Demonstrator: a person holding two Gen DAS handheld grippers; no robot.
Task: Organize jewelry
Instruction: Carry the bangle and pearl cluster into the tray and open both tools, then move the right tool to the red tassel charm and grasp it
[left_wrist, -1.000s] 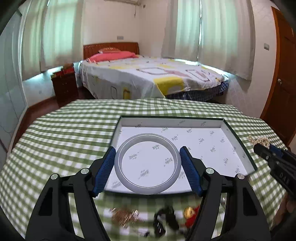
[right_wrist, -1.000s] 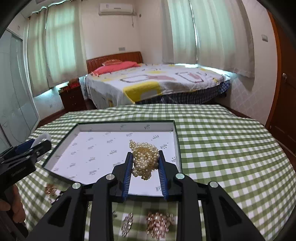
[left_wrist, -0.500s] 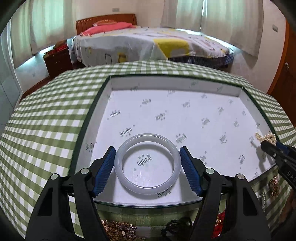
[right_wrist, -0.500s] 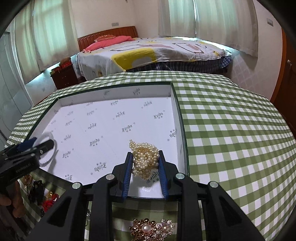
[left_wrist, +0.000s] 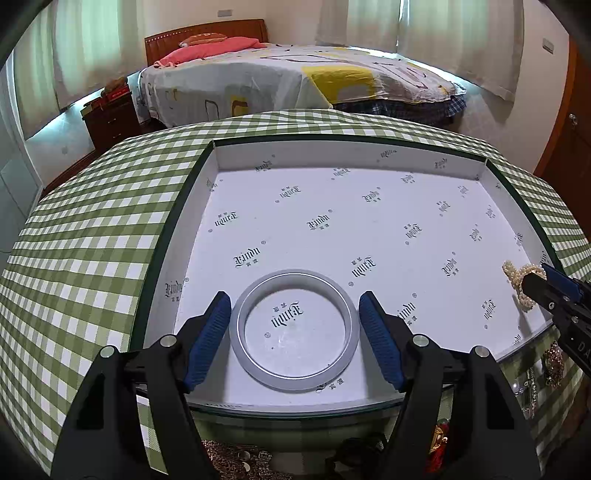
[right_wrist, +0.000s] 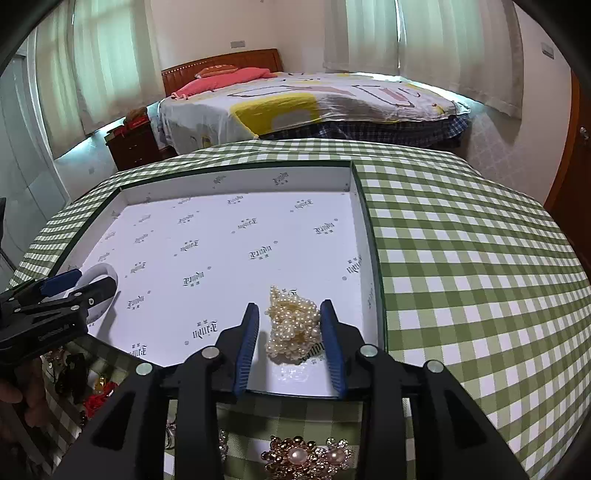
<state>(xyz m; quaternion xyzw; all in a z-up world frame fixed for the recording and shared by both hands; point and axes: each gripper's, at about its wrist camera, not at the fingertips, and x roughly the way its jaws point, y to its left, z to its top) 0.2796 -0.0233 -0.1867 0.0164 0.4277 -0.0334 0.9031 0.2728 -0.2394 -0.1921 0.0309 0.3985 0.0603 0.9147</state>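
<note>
Bedroom setting; checked green tabletop (right_wrist: 461, 258) carrying an open white-lined box (left_wrist: 221, 155).

Item 1: pale bangle (left_wrist: 294, 329), flat on the box floor at its near left corner, lying squarely between the fingers of my left gripper (left_wrist: 294, 332). Gripper spread wide; pads just beside the rim, gap visible each side.

Item 2: pearl necklace (right_wrist: 293, 326), heaped at the near right corner close to the box wall, between the fingers of my right gripper (right_wrist: 290, 339). Gripper parted; left pad clear of the heap, right pad touching or nearly so, cannot tell.

Judgement: both pieces appear set down; each gripper's exit is straight back toward me.

Remaining: brooch (right_wrist: 306, 458) and other pieces on the tabletop, nearer than the box.
</note>
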